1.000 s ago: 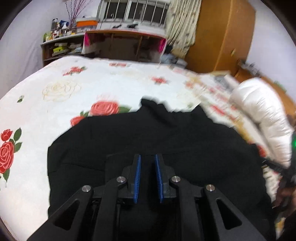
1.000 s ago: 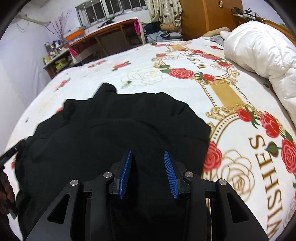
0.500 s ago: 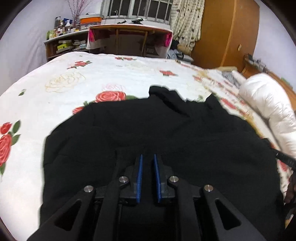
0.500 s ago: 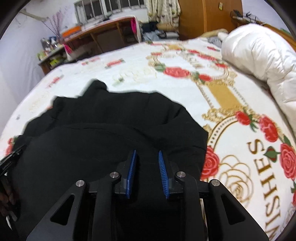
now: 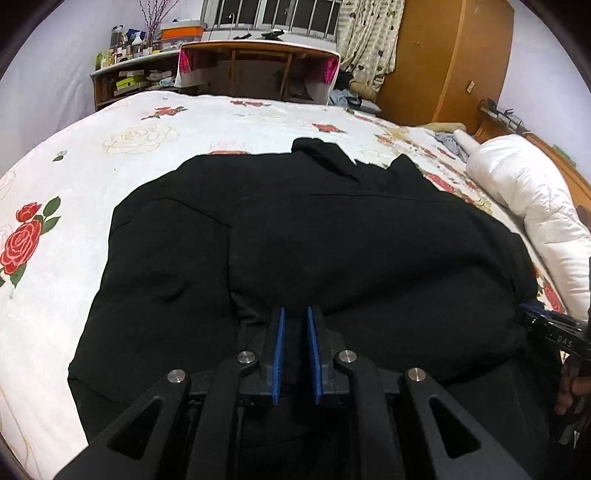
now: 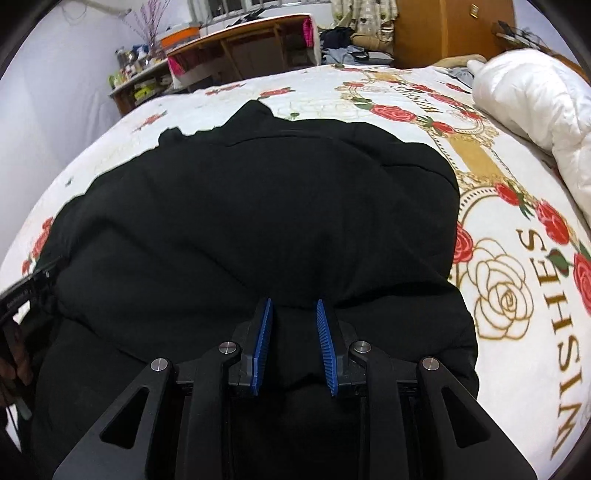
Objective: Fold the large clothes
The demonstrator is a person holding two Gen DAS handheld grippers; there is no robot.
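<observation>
Two grippers, left [image 5: 295, 325] and right [image 6: 293, 314], each clenched on black garment [image 5: 314, 240] fold, frame bottom. Bedspread [image 5: 92, 177] around; white duvet [image 5: 535, 206] right; desk [image 5: 258, 62] top.

This is a bedroom in a home. A wide bed with a white rose-printed blanket [image 5: 155, 155] fills most of both views. On the bed, toward its right side, lies a puffy white quilted duvet [image 6: 532, 96]. Beyond the bed's far edge stand a wooden desk with a pale tabletop [image 5: 258, 46], a low wooden shelf crowded with bottles and boxes [image 5: 129, 70], a tall orange-brown wooden wardrobe [image 5: 450, 55], and a barred window with patterned curtains [image 5: 364, 29].
</observation>
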